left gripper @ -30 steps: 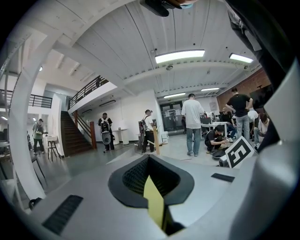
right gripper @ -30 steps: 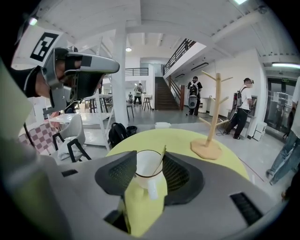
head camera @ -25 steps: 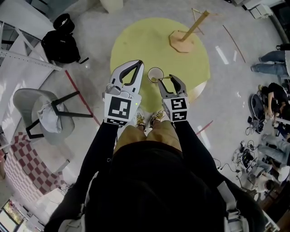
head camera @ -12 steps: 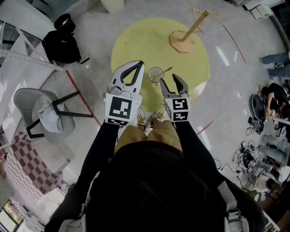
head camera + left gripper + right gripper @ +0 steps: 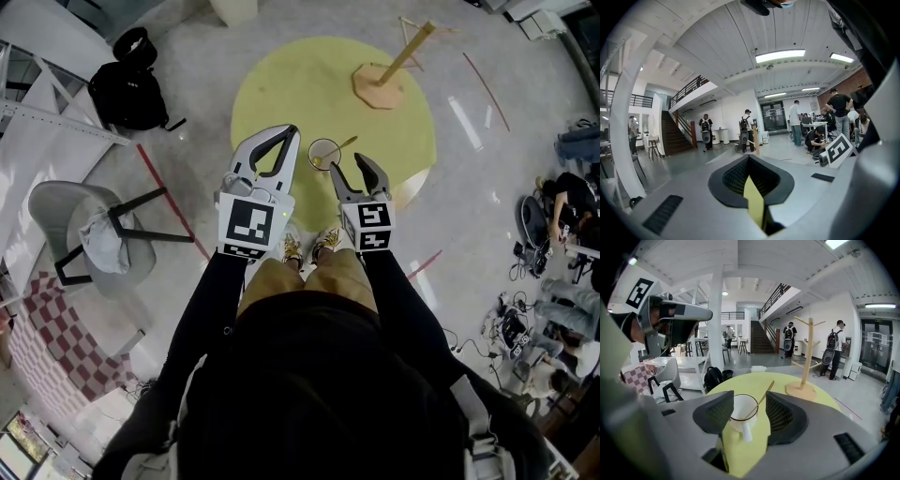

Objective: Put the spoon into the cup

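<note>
Yellow tabletop [image 5: 754,380]: the spoon [image 5: 762,396] stands slanted in the cup [image 5: 740,423], task apparently met. My right fingers [image 5: 785,416] have just been opening, released, gripping nothing, with the cup just ahead. My left fingers [image 5: 731,180] are clenched, empty. Recommendation: withdraw straight back, clear of the cup.

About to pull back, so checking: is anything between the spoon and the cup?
Nothing visible stands between them: the spoon already leans inside the cup, handle over the rim. The right gripper is empty: its jaws have just been opening and stand apart, the cup just ahead of them.
</note>
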Tool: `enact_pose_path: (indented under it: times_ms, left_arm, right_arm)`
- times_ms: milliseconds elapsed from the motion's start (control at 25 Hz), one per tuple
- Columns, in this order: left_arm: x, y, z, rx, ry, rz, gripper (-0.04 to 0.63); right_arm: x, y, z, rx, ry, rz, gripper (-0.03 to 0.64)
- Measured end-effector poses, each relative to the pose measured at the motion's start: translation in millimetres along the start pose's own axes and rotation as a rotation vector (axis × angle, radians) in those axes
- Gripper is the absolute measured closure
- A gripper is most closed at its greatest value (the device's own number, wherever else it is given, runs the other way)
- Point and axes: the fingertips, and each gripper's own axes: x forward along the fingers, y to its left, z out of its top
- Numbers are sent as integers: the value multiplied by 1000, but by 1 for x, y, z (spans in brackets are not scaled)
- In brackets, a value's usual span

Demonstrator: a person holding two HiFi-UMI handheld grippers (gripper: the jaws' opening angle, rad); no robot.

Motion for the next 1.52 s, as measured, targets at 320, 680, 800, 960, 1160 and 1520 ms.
enact_pose_path:
  times_ms: [320,680,800,960,1160,1520]
  left_arm:
    - [1,2,9,5,-16,-7,580]
    - [8,9,30,21,-61,-10,580]
    - [9,12,39,21,-70,-10,580]
    - [10,16,52,8,-91,-8,580]
    - [8,17,69,23,-121,-13,580]
    - [4,14,86,36,-145,-32,580]
  right_arm:
    - [-8,-5,27,4,-64,-7,393]
    - [-34,-18,102,-43,-222,-35,393]
    - [-48,-22,129,-53,-279,-41,393]
    - [-67,-24,154,-58,-335,-35,393]
    - [-80,-23,170,-63,-381,-21,393]
    - [-98,-18,189,-68,-435,10,394]
